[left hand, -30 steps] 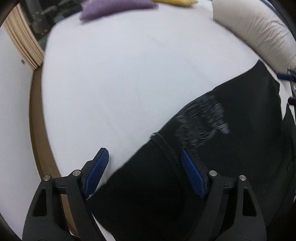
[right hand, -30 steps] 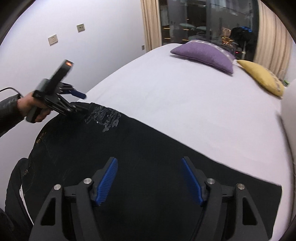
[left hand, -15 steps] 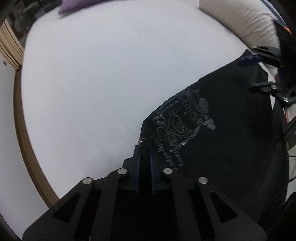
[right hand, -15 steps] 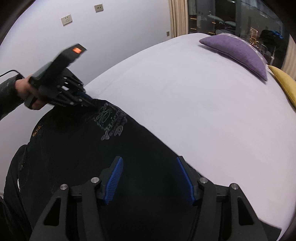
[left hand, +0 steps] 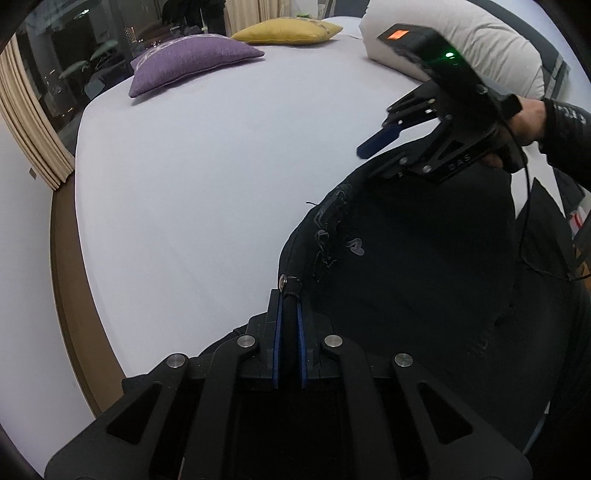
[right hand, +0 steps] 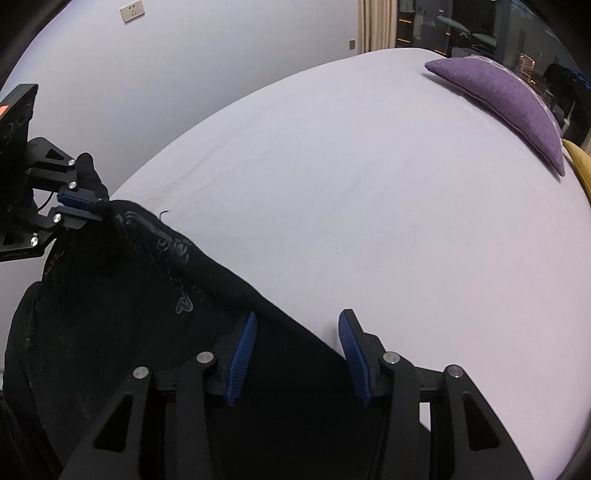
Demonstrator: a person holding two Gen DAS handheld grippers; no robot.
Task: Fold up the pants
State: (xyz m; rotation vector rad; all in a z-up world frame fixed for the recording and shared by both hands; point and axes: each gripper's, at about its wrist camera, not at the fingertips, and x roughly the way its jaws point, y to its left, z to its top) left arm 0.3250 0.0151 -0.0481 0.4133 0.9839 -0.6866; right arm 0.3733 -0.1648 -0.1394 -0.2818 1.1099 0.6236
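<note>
Black pants with a grey printed design lie on the white bed, at the right in the left wrist view and at lower left in the right wrist view. My left gripper is shut on the pants' top edge by a metal button and lifts it; it also shows at far left in the right wrist view. My right gripper is open, its jaws astride the pants' edge without gripping. In the left wrist view the right gripper hovers over the far end of the pants.
The white bed sheet stretches ahead. A purple cushion, a yellow cushion and a white pillow lie at the far end. The bed's brown frame edge and a white wall are at left.
My left gripper closed on the pants' edge and lifted it, curling the fabric. My right gripper narrowed a little and moved to the pants' edge.
</note>
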